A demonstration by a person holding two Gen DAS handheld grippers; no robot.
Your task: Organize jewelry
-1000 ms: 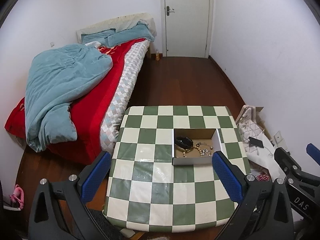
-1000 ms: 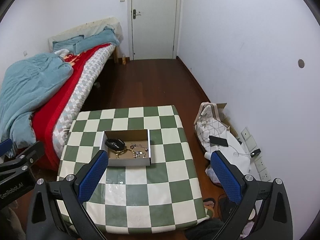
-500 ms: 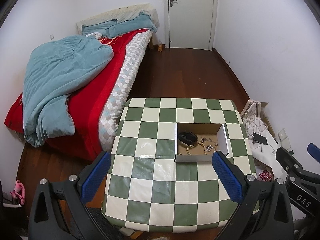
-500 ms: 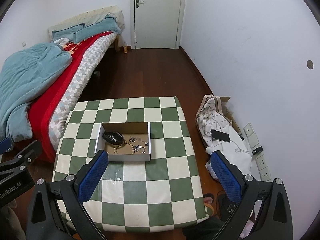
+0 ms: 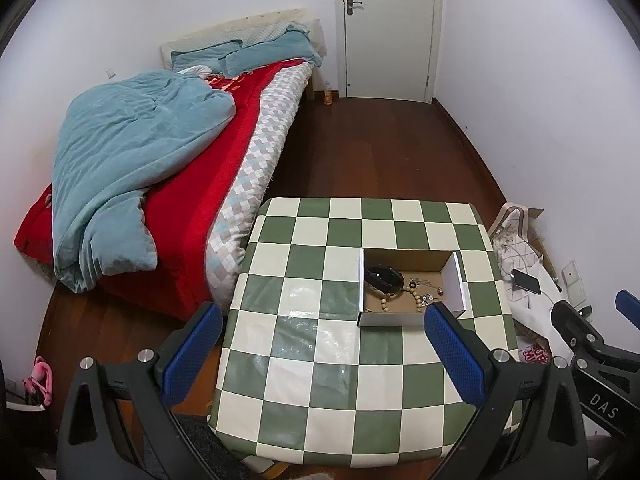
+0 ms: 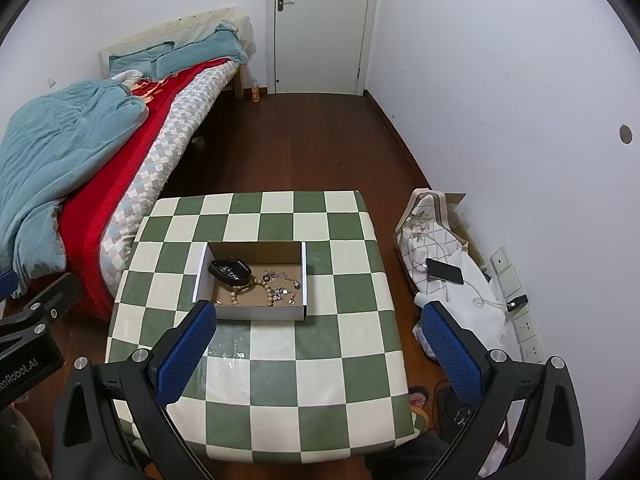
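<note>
Hovering both spread tongs, left (image 5: 320,334) and right (image 6: 318,330), you are nearing the jewelry box (image 6: 251,278) ahead; descend slowly.

An open cardboard box (image 6: 250,312) sits on the checkered table (image 6: 352,340). Inside lie a black case (image 6: 230,271) at its left, a wooden bead string (image 6: 244,290) and tangled silver pieces (image 6: 282,290).
</note>
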